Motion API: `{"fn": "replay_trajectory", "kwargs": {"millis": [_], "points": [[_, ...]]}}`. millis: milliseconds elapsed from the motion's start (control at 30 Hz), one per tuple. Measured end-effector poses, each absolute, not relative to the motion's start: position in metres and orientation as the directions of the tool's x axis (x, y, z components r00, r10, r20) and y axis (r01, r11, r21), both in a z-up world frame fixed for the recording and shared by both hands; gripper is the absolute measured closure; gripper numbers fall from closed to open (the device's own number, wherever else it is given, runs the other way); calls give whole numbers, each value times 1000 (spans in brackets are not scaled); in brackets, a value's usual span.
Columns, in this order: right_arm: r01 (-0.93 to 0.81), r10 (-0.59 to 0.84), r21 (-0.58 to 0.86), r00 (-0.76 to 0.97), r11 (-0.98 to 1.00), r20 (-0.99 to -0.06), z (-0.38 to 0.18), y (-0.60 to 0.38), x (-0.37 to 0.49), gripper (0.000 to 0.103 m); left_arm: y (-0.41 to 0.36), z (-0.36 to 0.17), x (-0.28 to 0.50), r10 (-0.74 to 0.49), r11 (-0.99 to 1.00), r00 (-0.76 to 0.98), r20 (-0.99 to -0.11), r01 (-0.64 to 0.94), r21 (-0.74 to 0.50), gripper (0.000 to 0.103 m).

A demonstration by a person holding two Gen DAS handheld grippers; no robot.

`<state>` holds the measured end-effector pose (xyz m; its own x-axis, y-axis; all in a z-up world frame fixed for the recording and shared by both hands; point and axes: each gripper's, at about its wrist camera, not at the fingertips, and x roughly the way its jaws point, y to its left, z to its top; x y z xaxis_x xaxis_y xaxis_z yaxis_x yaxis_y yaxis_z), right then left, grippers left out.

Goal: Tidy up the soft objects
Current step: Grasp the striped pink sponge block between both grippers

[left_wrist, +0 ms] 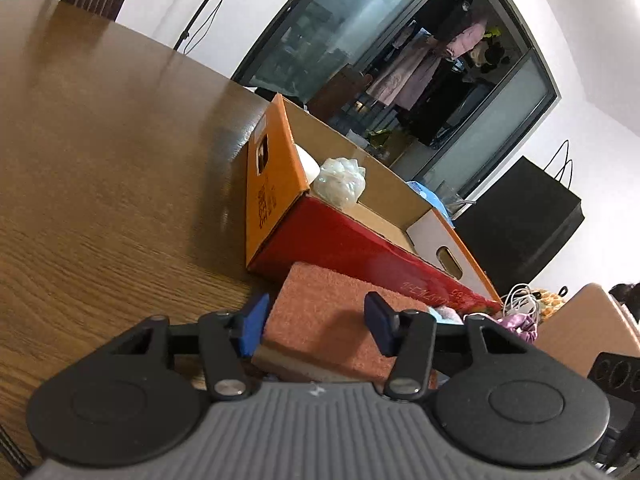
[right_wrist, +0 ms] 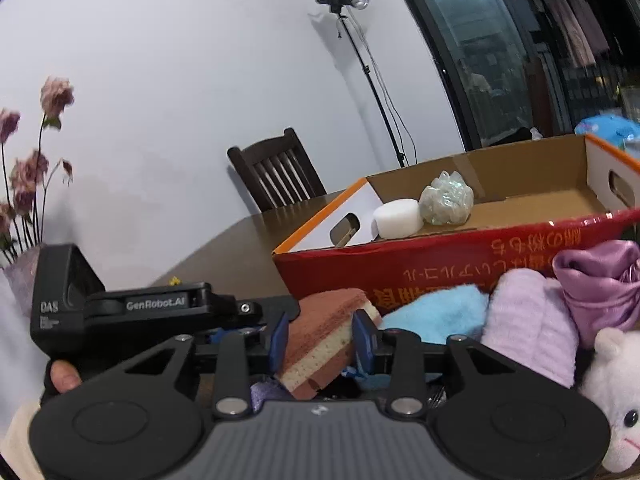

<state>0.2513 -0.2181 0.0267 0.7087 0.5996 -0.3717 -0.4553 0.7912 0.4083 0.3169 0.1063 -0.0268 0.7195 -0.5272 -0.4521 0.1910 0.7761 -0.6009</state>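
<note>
A pink-and-yellow sponge [right_wrist: 324, 336] sits between the blue pads of my right gripper [right_wrist: 322, 340], which is shut on it in front of the red cardboard box [right_wrist: 440, 264]. The same sponge [left_wrist: 328, 312] fills the left wrist view, where my left gripper [left_wrist: 316, 320] is open with its fingers on either side of it. The box [left_wrist: 340, 240] holds a white foam round [right_wrist: 398, 218] and a crumpled clear plastic ball [right_wrist: 446, 198]. Blue [right_wrist: 436, 312] and lilac [right_wrist: 528, 324] fluffy cloths, a purple satin pouch [right_wrist: 600, 280] and a white plush toy [right_wrist: 616, 392] lie at the right.
The wooden table [left_wrist: 100, 160] stretches left of the box. A dark chair [right_wrist: 276, 172] and a light stand [right_wrist: 372, 80] are behind the table. Dried flowers [right_wrist: 28, 168] stand at the far left. White cables [left_wrist: 520, 300] lie past the box.
</note>
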Motion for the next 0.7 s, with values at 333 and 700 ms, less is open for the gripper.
{"fn": "replay_trajectory", "kwargs": {"millis": [333, 700], "points": [[-465, 609, 411, 705, 784, -363, 25, -220, 249, 70, 98, -19, 311, -494, 805, 743, -451, 195, -560, 52], [-543, 651, 400, 730, 738, -210, 66, -254, 186, 70, 60, 34, 206, -454, 852, 818, -353, 282, -441, 53]]}}
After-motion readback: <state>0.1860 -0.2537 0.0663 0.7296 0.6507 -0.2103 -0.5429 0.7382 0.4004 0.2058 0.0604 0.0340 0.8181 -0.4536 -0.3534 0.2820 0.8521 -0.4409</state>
